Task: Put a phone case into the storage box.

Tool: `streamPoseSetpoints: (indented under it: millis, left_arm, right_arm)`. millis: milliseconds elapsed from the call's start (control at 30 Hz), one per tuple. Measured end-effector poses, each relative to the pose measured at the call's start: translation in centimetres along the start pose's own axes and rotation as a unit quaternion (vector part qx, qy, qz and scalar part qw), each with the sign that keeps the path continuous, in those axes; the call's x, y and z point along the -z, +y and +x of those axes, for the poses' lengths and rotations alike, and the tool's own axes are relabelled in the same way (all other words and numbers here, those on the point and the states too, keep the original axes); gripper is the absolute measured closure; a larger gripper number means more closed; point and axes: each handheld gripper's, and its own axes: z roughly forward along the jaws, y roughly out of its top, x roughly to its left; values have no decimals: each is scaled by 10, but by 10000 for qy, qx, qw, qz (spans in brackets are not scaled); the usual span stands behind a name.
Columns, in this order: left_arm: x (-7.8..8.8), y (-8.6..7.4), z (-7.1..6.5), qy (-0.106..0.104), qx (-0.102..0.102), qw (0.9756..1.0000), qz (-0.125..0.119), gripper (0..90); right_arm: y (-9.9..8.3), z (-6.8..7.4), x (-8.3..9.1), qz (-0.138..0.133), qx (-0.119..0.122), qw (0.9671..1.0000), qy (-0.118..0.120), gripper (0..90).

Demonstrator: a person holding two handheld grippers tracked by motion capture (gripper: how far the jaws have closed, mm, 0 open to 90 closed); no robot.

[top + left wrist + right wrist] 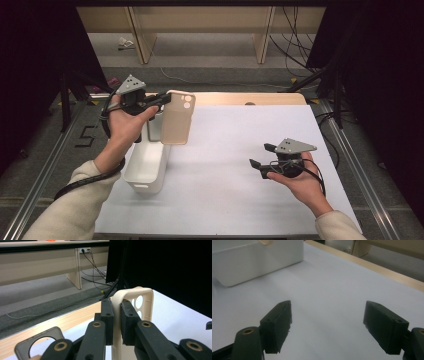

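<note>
Your left gripper [161, 100] is clamped on the beige phone case [177, 118], held above the far end of the white bin [146, 165], long axis hanging down. Your right gripper [262, 156], jaws apart, hovers over the surface [225, 200], well apart.

High view: set above the near side of the table [240, 145], faced forward and down; the whole white top, both forearms and the floor beyond are taken in from a distance. Left gripper view: carried on the left gripper [161, 101], held close behind its jaws, faced level across the table's wooden far edge toward the floor and a bench. Right gripper view: carried on the right gripper [262, 161], held low and close over the table, faced toward the white bin [257, 260]. Shared ground: the beige phone case [133, 305] is seen from above and by the left gripper view; the bin from above and by the right gripper view.
</note>
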Motion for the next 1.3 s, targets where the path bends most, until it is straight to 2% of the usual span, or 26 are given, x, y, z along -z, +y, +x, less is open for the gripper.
streamPoseSetpoints:
  millis: [833, 1300]
  left_arm:
    - [10, -3, 36, 105, 79, 9997, -196, 819]
    - [13, -8, 55, 283, 177, 9992, -212, 819]
  right_arm:
    - [-5, -5, 6, 9, -80, 9999, -64, 237]
    - [-6, -6, 8, -3, -111, 9999, -92, 237]
